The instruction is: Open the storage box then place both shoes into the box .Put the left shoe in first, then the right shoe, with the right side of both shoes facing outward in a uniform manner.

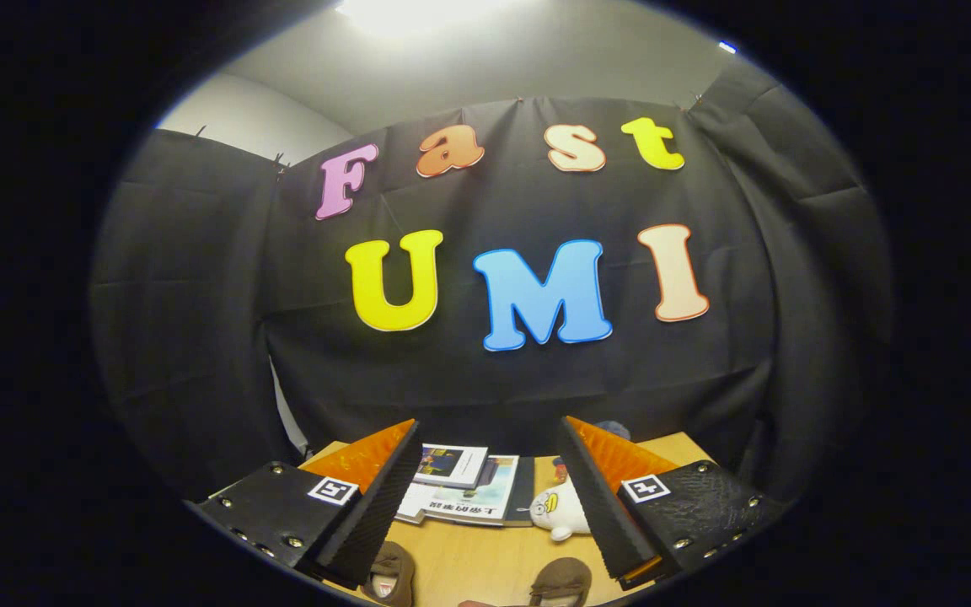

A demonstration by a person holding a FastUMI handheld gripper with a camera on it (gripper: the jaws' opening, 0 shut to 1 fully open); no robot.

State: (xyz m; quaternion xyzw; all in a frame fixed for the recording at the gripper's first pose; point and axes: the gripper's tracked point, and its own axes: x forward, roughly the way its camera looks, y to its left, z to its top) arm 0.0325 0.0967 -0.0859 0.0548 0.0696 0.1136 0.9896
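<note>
Gripper view looks level across a wooden desk (485, 552) toward the booth's black cloth wall, with the gripper (490, 480) held up above the desk and its fingers (367, 497) spread wide, nothing between them and nothing touched. Low down and near, two brown shoes sit on the desk: one shoe (390, 573) just beside the left finger and the other shoe (561, 582) close to the right finger, each only partly seen, so which is the left shoe and which the right cannot be told, nor how their sides face. Further off, between the fingers, lie a few books or magazines (464, 485) in a loose stack, and just ahead of the right finger rests a small white plush duck (557, 510) with a yellow bill. A storage box cannot be made out here, so whether it is open is not something these pixels answer. Judging by both shoes lying loose on the desk and the fingers empty, the task looks to be at or near its start: the box opening cannot be confirmed as done, and the placing of the left shoe, then the right, both appear to remain.
</note>
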